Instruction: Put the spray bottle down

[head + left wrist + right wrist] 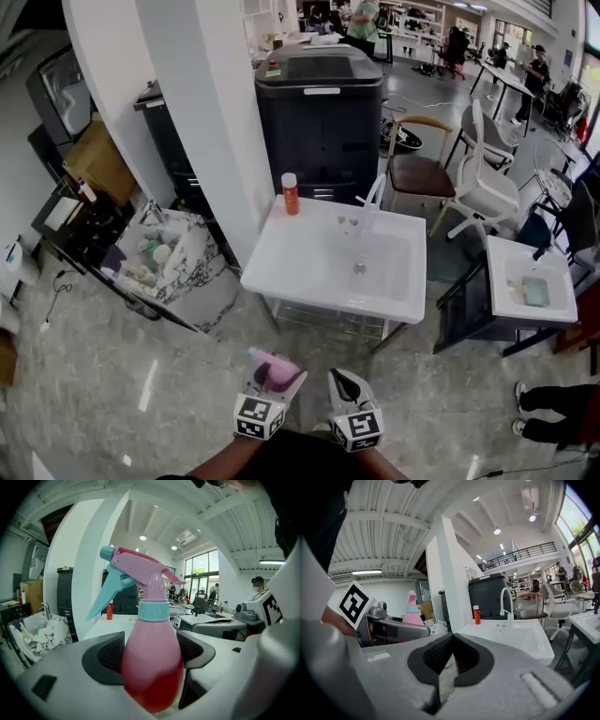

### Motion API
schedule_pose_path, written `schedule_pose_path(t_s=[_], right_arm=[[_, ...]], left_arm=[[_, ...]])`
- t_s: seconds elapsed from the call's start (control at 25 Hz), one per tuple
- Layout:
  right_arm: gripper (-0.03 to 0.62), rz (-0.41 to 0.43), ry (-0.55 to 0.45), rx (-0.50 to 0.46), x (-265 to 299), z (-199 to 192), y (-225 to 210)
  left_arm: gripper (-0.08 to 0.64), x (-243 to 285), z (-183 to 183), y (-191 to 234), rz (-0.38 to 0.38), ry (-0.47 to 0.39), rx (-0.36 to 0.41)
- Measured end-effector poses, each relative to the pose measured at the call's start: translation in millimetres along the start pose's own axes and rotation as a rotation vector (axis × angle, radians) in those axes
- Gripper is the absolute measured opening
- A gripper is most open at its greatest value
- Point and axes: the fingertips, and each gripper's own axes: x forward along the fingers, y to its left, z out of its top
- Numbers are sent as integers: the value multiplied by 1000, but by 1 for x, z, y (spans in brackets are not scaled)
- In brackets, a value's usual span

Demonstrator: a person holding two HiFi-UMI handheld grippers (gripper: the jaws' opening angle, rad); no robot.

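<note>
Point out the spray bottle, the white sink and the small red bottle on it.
spray bottle (152, 660): left gripper view, pink body.
white sink (286, 258): head view, bare left rim.
red bottle (291, 197): head view, its middle.

1. White washbasin (309, 272), centre, on the glossy grey floor (141, 375); orange-red bottle (291, 194) upright on its far left corner, white faucet (372, 202) at its far edge.
2. Second white washbasin (562, 309), right; teal object (535, 292) in its bowl.

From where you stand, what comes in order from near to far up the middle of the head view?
left gripper shut on the pink spray bottle → white sink → red bottle on its far rim → black cabinet
</note>
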Motion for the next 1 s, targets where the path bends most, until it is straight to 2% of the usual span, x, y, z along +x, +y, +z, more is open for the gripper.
schedule_pose_path(t_s=[0.16,0.28,0.44,0.6,0.84,1.0], right_arm=[[-2,-16,8,-11,28,7,-8],[-2,-51,24,-10,58,11,-20],[-2,-109,61,-11,112,17,-48],[-2,-179,91,-68,167,38,-72],[-2,-260,58,1,245,87,-99],[-2,-297,48,22,286,102,-111]], left_arm=[[354,24,17,18,-35,-14,70],[354,51,27,40,-79,-34,52],[354,93,37,84,-103,-12,87],[354,125,69,128,-152,-33,8],[354,172,115,172,-218,-38,112],[354,199,137,194,-266,-62,149]])
